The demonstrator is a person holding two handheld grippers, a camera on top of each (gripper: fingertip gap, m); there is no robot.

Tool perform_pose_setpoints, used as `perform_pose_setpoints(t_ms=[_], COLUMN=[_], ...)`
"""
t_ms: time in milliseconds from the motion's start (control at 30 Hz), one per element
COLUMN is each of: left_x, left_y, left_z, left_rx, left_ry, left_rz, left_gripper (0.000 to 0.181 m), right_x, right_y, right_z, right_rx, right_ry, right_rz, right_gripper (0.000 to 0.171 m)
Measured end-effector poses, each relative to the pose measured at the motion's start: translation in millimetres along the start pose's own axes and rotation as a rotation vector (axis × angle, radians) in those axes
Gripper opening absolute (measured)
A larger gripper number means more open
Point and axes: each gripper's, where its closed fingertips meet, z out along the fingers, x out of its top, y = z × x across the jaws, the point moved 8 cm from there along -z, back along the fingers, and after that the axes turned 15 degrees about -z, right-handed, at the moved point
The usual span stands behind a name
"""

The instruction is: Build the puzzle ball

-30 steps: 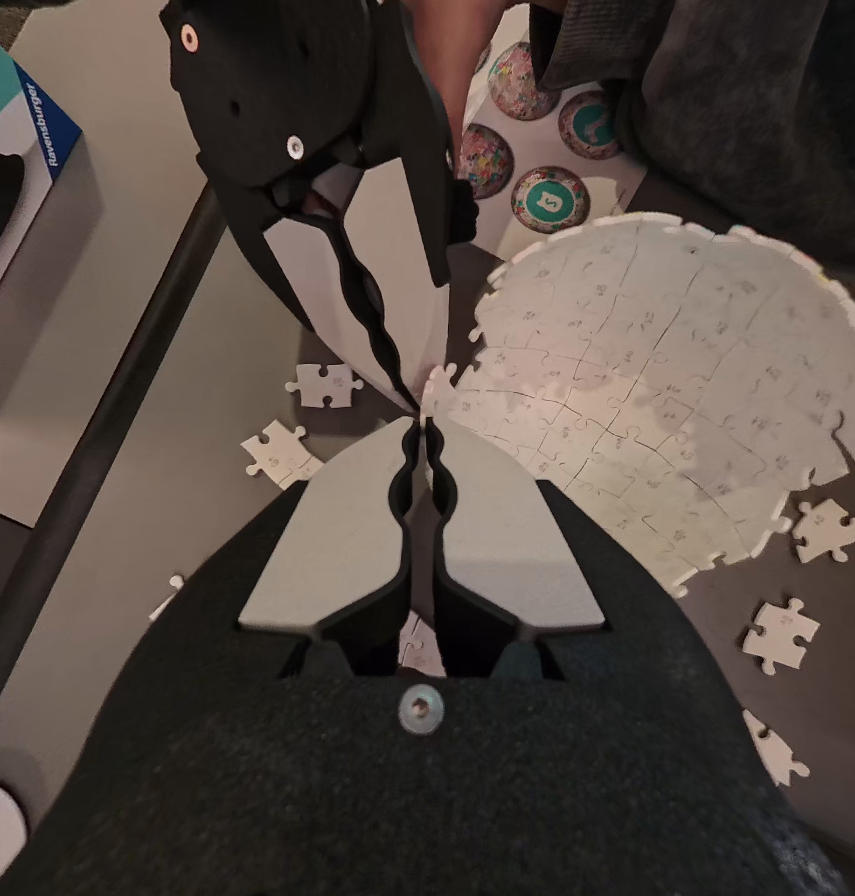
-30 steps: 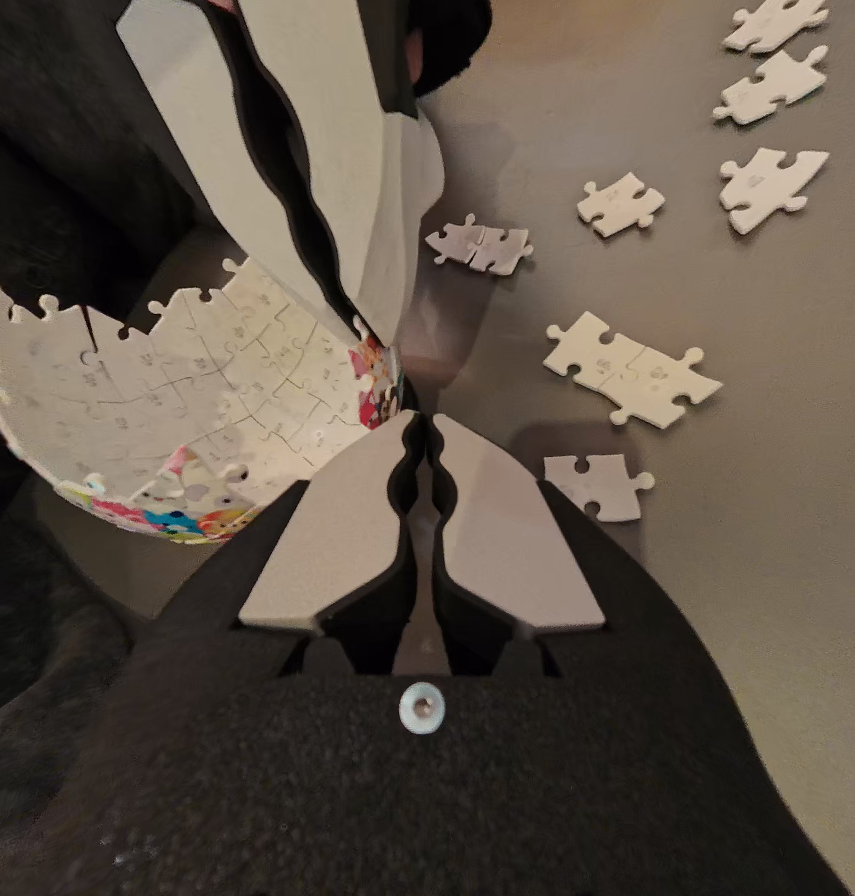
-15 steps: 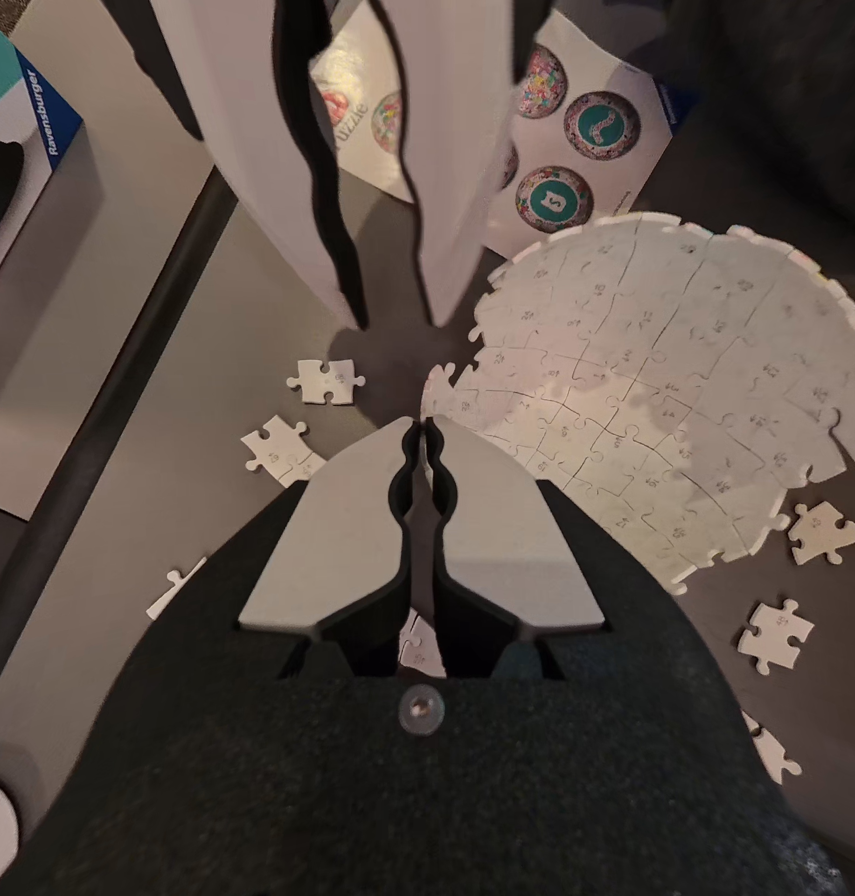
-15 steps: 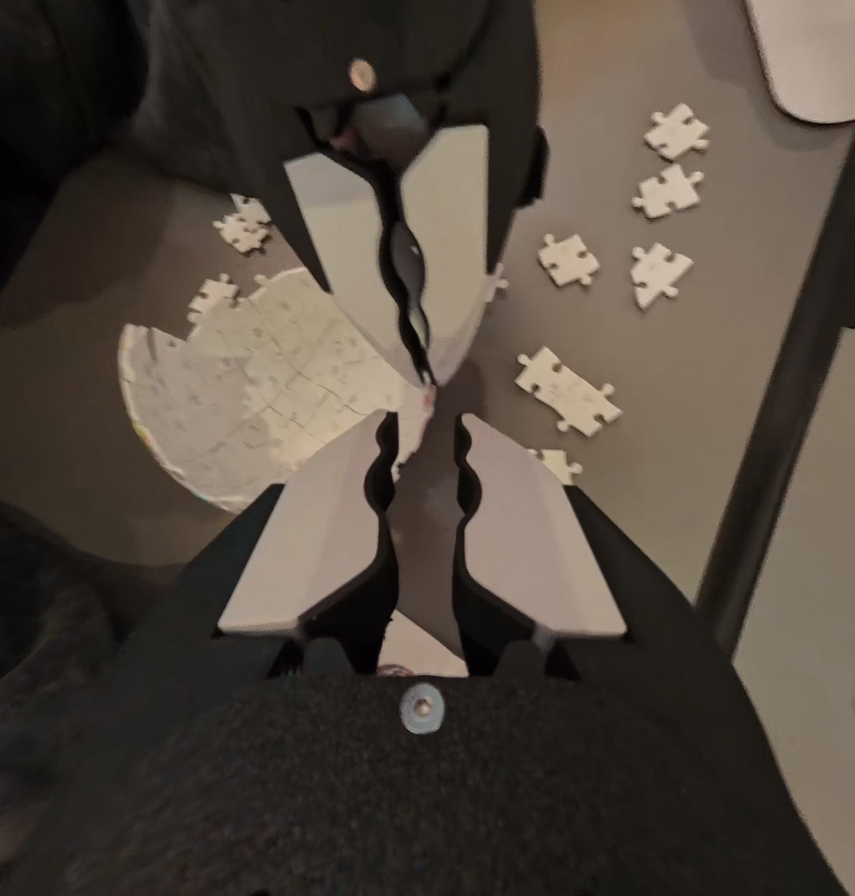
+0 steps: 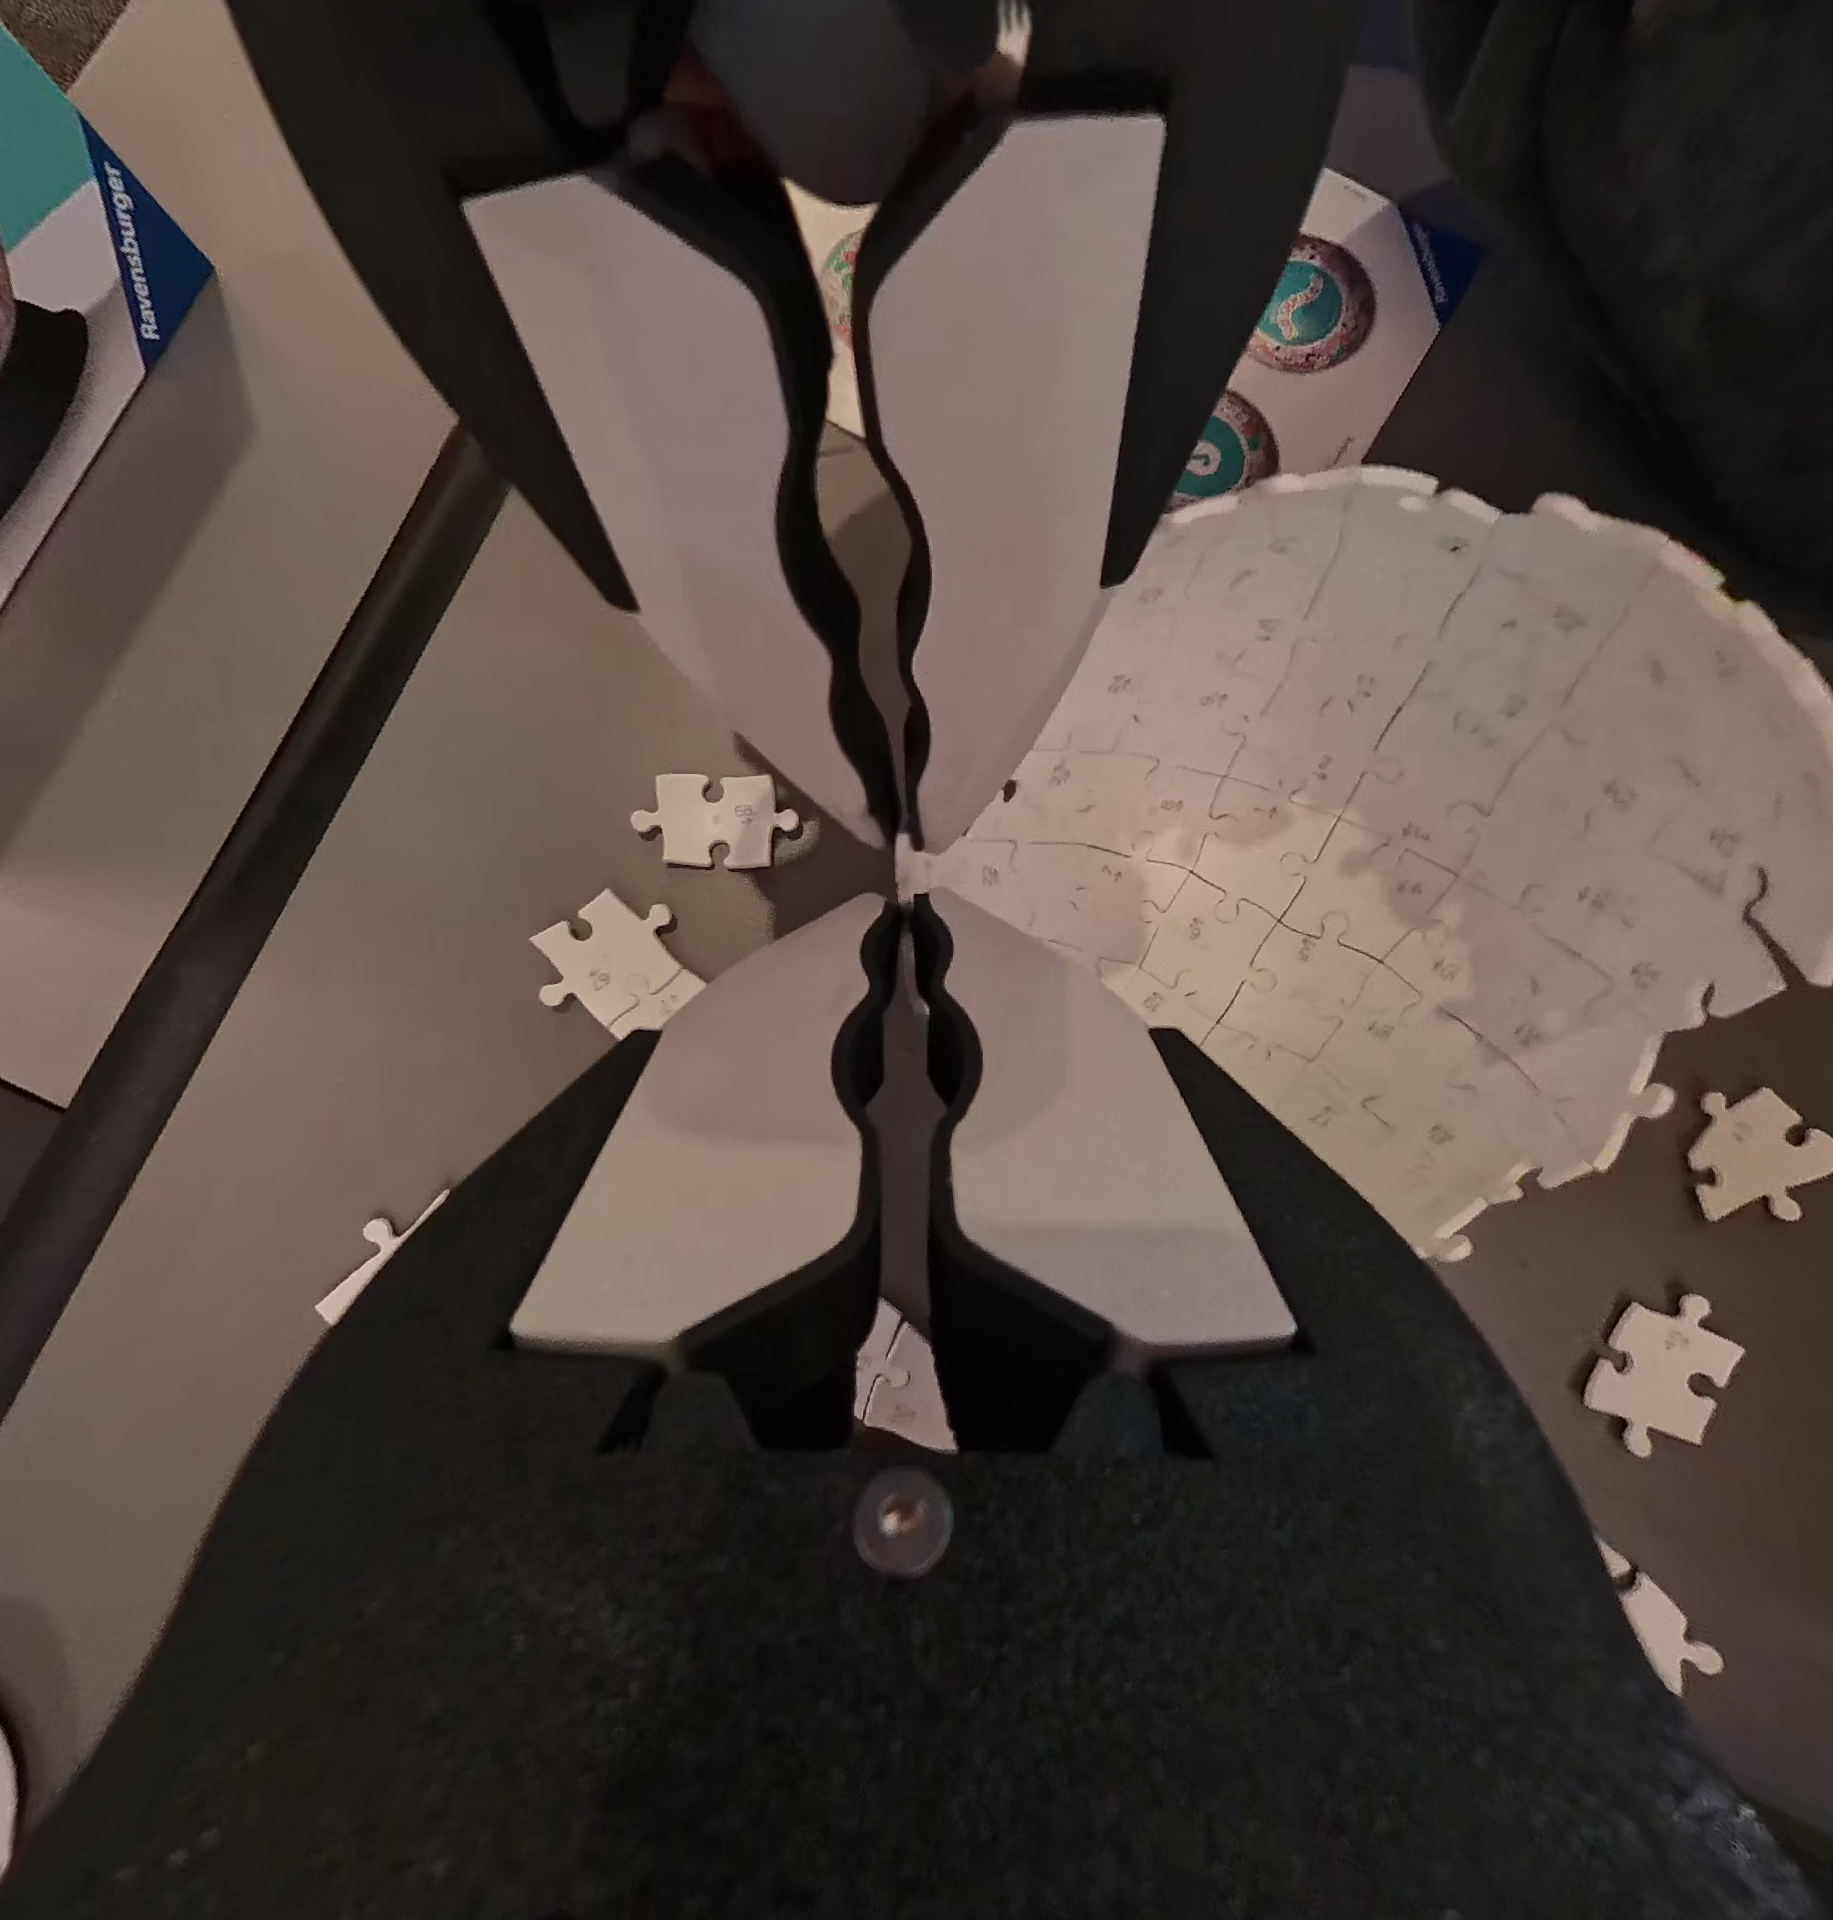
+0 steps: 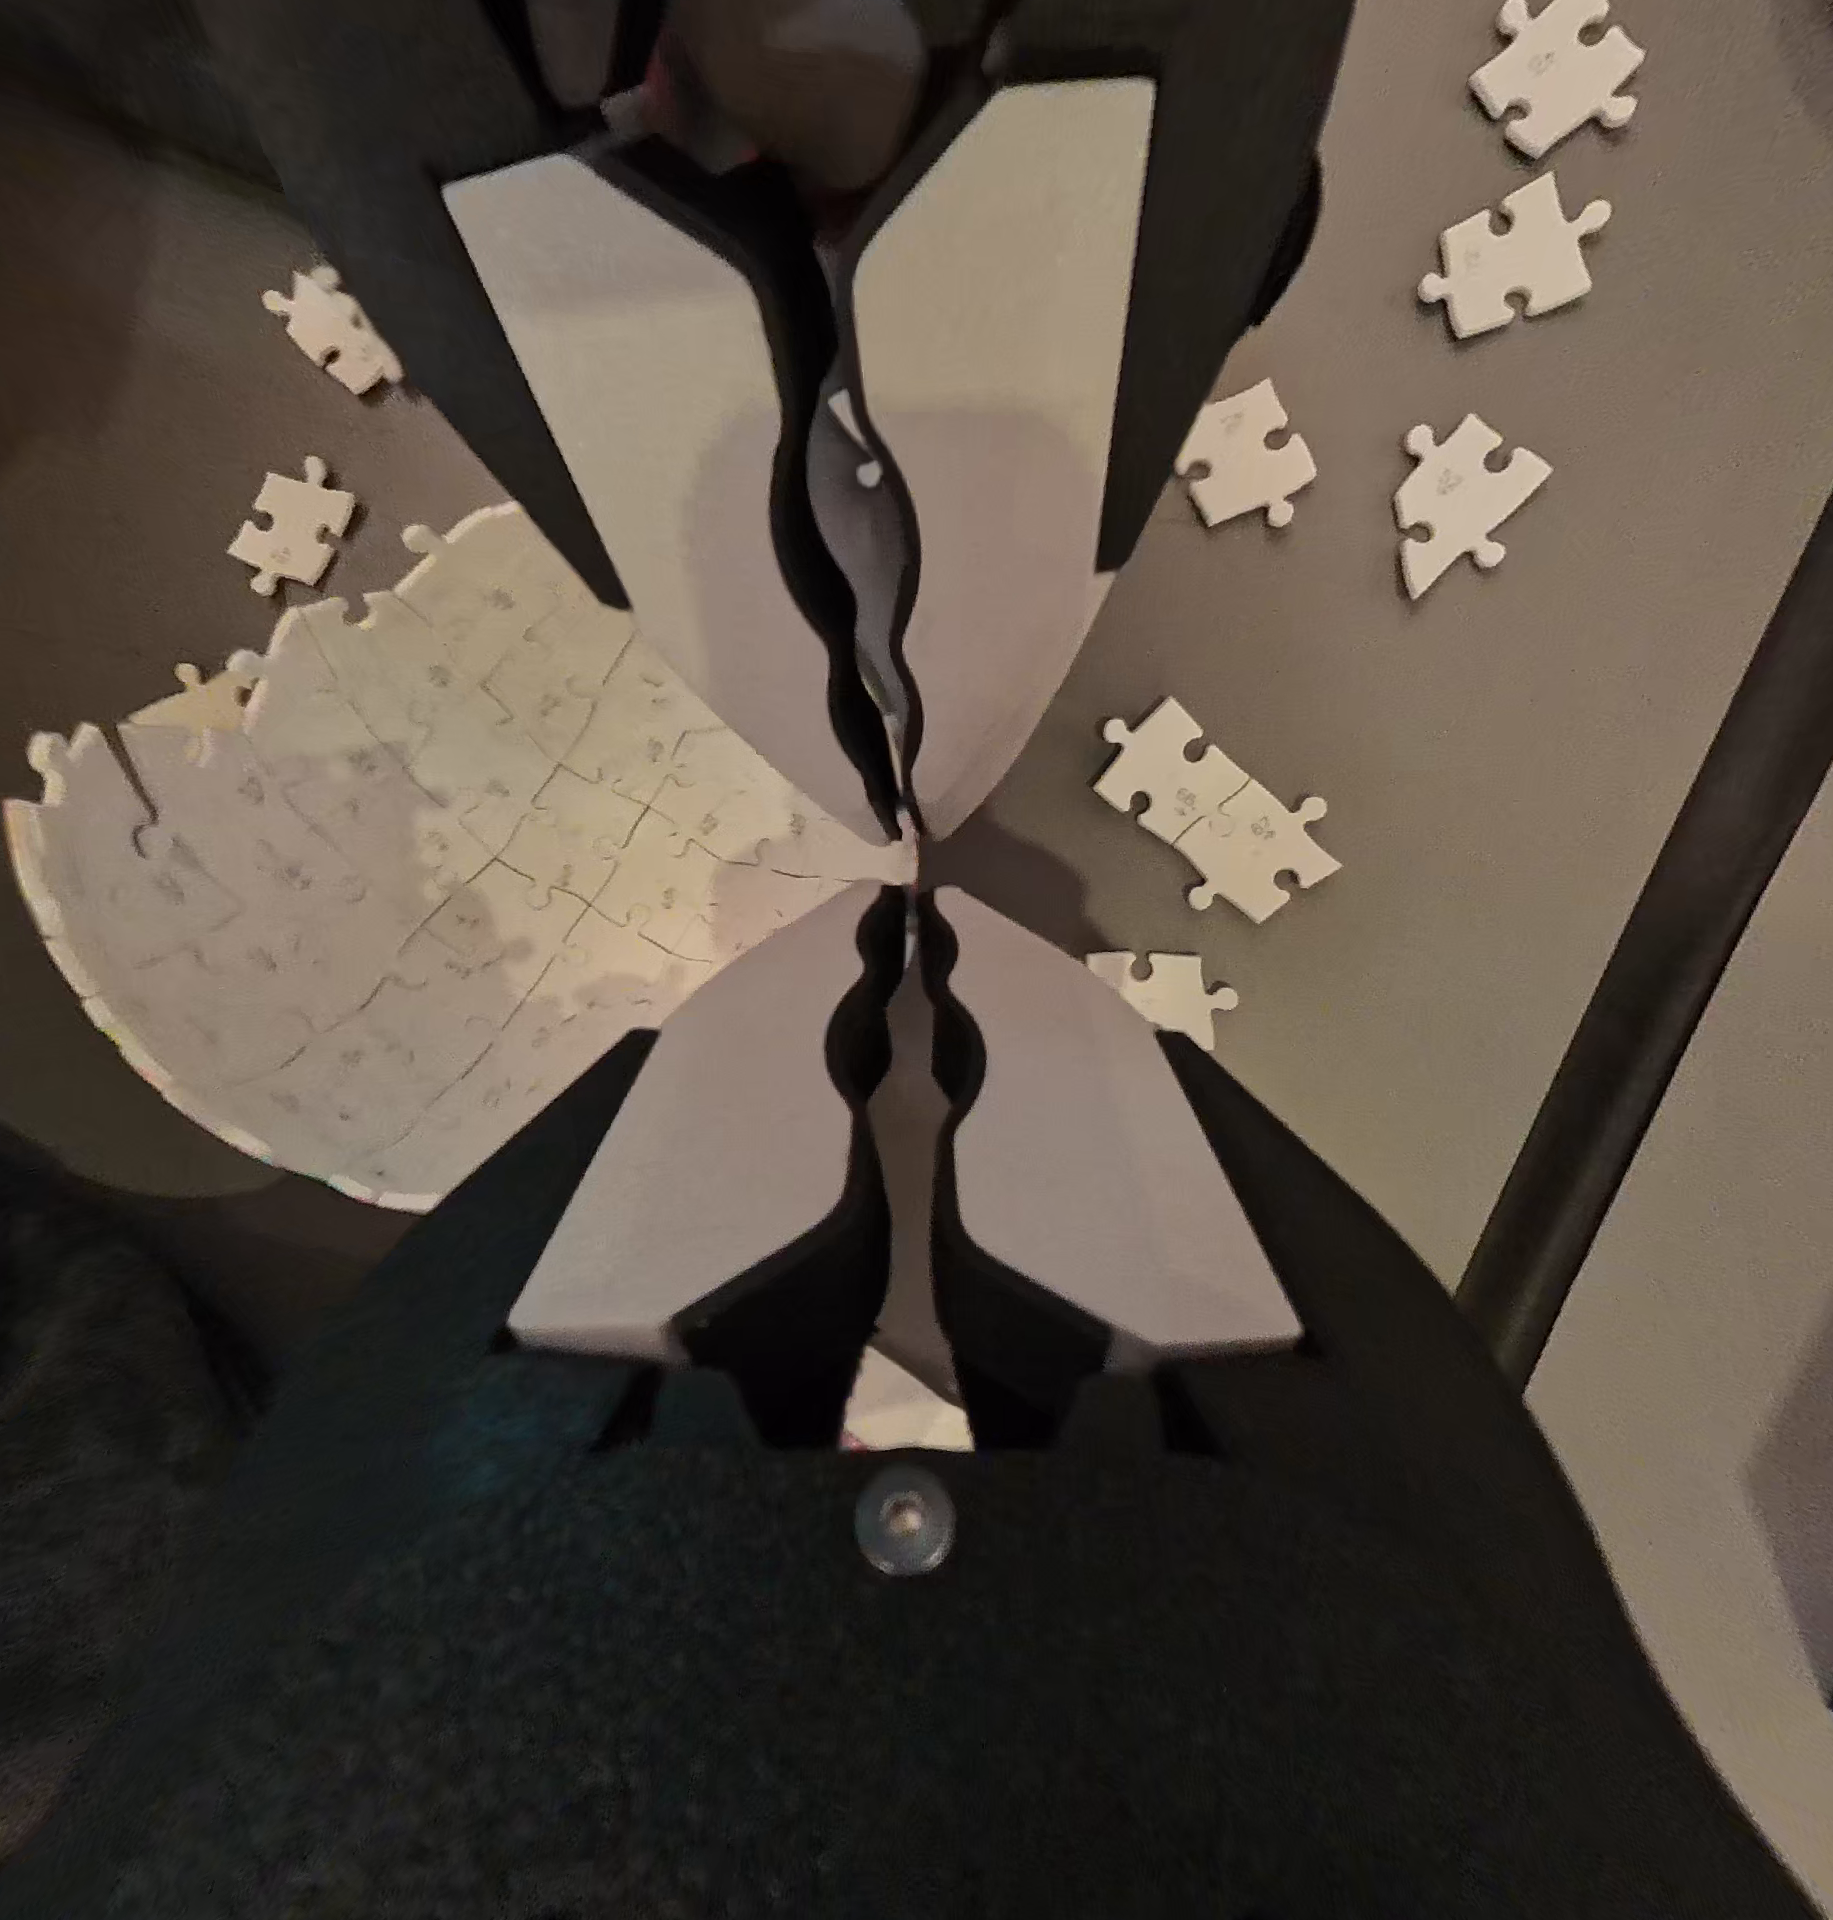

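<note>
The left gripper [image 5: 907, 906] and the right gripper [image 6: 910, 891] meet tip to tip over the dark desk [image 6: 1514, 727]. Both are pinched shut on the same edge of the half-built puzzle ball [image 5: 1411, 831], a white curved shell with its hollow side up. Loose puzzle pieces [image 6: 1218, 805] lie around it. A puzzle box [image 5: 81, 312] sits off to one side.
</note>
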Motion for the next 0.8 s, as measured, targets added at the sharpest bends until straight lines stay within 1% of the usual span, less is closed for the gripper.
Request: perform_pose_setpoints(t_ms=[100,200,267,300,367,433,500,567,667,800], left_x=[-1,2,5,5,-1,-13,-22,-25,-24,-22], left_y=[-3,-5,-16,-26,-49,-62,-62,-54,-43,-42], left_z=[-1,-14,-30,-36,-39,-25,-3,13,24,29], left_rx=[-0.066,-0.242,-0.350,-0.372,-0.350,-0.282,-0.201,-0.157,-0.184,-0.232], left_ry=[0.014,0.084,0.160,0.190,0.220,0.153,0.045,-0.016,-0.039,-0.030], left_rz=[-0.044,-0.125,-0.214,-0.270,-0.363,-0.395,-0.354,-0.296,-0.271,-0.281], left_gripper=[0.003,0.023,0.022,0.018,0.000,0.000,0.000,0.000,0.000,0.000], right_x=[0,0,0,0,1,2,3,4,6,8], right_y=[0,0,0,0,0,-2,-4,-7,-9,-11], right_z=[1,1,1,1,1,1,1,1,1,2], right_rx=[-0.008,-0.017,-0.024,-0.027,-0.037,-0.051,-0.076,-0.103,-0.144,-0.190], right_ry=[0.002,-0.005,-0.008,-0.011,-0.019,-0.031,-0.048,-0.064,-0.088,-0.113], right_rz=[-0.003,-0.006,-0.007,-0.004,0.005,0.019,0.020,0.018,0.004,0.001], right_gripper=[0.002,0.002,0.002,0.002,0.002,0.002,0.002,0.002,0.002,0.002])
